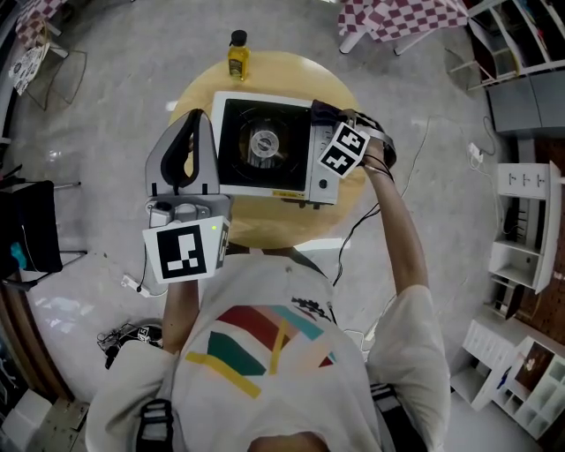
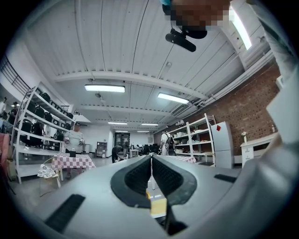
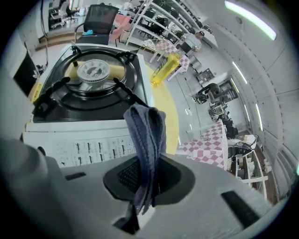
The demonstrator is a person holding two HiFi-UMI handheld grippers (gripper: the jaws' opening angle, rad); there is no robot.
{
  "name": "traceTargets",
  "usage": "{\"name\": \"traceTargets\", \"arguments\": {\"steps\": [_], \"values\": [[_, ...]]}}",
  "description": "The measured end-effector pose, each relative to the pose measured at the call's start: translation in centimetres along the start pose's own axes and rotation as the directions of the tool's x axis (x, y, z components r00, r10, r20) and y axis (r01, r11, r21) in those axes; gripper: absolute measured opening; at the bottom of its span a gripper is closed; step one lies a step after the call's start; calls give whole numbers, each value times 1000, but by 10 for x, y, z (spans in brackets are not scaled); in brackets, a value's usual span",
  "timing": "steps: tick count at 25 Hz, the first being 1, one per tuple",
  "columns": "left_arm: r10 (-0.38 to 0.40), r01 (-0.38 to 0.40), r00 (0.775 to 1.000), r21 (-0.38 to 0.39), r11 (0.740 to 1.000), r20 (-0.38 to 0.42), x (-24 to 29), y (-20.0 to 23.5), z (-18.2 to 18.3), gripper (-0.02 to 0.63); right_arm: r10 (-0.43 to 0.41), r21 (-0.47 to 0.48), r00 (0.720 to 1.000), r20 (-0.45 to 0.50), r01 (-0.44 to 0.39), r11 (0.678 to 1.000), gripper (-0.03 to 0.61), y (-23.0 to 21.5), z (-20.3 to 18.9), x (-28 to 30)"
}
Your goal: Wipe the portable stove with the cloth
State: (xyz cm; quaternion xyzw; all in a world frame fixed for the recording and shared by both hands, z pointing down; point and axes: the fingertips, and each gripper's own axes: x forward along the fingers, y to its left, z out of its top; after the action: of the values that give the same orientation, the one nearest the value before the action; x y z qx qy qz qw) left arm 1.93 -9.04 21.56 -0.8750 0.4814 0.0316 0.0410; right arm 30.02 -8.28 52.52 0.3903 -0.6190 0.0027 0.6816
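The portable stove (image 1: pixel 265 146) is a white box with a black top and a round burner, standing on a round yellow table (image 1: pixel 265 222). My right gripper (image 1: pixel 320 109) hovers over the stove's right end, shut on a dark blue-grey cloth (image 3: pixel 147 135). The cloth stands up folded between the jaws, just above the stove's white side panel (image 3: pixel 84 144). My left gripper (image 1: pixel 192 124) is held up off the table's left edge, beside the stove. Its jaws are shut with nothing between them (image 2: pixel 151 161), and it faces out into the room.
A yellow bottle (image 1: pixel 237 56) stands at the table's far edge, behind the stove. Tables with checkered cloths (image 1: pixel 397 18) and white shelving (image 1: pixel 521 229) ring the room. A black chair (image 1: pixel 31 234) stands at the left, and cables (image 1: pixel 124 335) lie on the floor.
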Motion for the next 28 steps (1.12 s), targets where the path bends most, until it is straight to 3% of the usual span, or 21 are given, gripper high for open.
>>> {"name": "traceTargets", "arguments": {"steps": [9,16,28], "values": [[-34,34,999,-12,999,2,4,-12,-1,8,55,-91,998,27,-52,995,32,50,-7,-31],[-42,42,999,-36,998,-15,4,-14,-7,8,114,-43,991,69,-111,993,32,107,-16,-69],[-44,42,999,-61,997,-25,6,-7,-14,8,213,-49,974,81,-210,977,32,179,-27,-113]]}}
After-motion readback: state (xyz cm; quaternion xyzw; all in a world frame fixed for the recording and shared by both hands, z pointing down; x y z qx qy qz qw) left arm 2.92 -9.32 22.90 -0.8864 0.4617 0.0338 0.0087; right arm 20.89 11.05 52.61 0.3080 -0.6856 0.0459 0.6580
